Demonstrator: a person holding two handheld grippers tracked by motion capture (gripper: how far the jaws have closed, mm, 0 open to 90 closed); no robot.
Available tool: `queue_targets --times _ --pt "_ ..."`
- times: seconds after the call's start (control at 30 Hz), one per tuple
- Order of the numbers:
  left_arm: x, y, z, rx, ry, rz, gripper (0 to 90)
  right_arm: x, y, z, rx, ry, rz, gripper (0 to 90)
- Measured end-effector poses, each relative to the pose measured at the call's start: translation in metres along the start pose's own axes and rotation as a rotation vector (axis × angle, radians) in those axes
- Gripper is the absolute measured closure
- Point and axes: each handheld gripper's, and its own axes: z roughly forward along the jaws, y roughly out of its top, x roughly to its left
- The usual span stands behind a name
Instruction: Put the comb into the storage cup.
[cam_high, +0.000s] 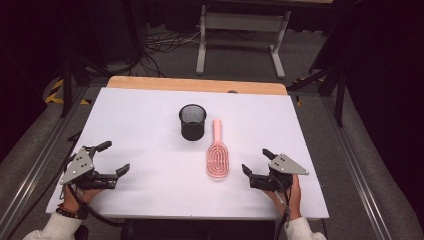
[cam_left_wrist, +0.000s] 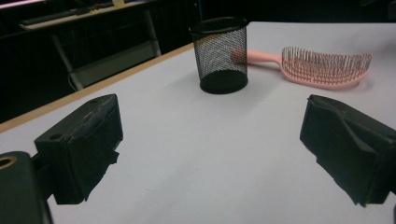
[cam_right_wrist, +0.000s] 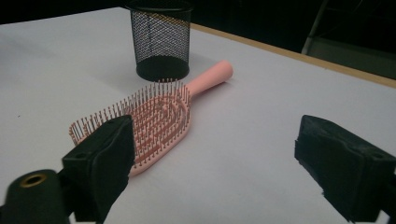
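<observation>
The pink hairbrush (cam_high: 218, 154) lies flat on the white table (cam_high: 150, 115), bristles up, just beside my right gripper (cam_high: 256, 161) on its inner side and slightly ahead of it. In the right gripper view the brush head (cam_right_wrist: 154, 121) sits close before my nearer jaw, and the handle (cam_right_wrist: 212, 74) runs away from me. The handle end lies just beside the black mesh cup (cam_high: 192, 121), with a narrow gap showing between them in that view. The cup stands upright, farther from me than the brush head.

My right gripper's jaws are spread wide and nothing sits between them; they touch neither brush nor cup. My right hand (cam_high: 287, 192) holds it near the table's near edge.

My left gripper (cam_high: 114, 157) is well apart from both things, at the opposite near corner. Its jaws are likewise spread, bare table between them. From the left gripper view the cup (cam_left_wrist: 218, 55) stands ahead, the brush (cam_left_wrist: 322, 67) beyond it and to one side.
</observation>
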Motion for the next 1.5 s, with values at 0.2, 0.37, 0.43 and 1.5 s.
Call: queue_targets --times 0.2,0.37,0.43,1.5 --pt "-0.007 -0.002 0.006 0.039 -0.018 0.018 7.1 0.003 0.002 0.008 0.024 0.008 0.043 19.1" --pt "-0.013 -0.003 0.01 0.067 -0.027 0.037 7.6 0.004 0.02 0.022 0.065 0.003 0.101 18.9" --pt "-0.014 -0.003 0.011 0.069 -0.028 0.042 7.5 0.004 0.03 0.03 0.077 -0.001 0.114 18.3" --pt "-0.021 -0.005 0.012 0.118 -0.051 0.115 9.6 0.022 0.082 0.2 0.806 -0.085 0.157 51.0"
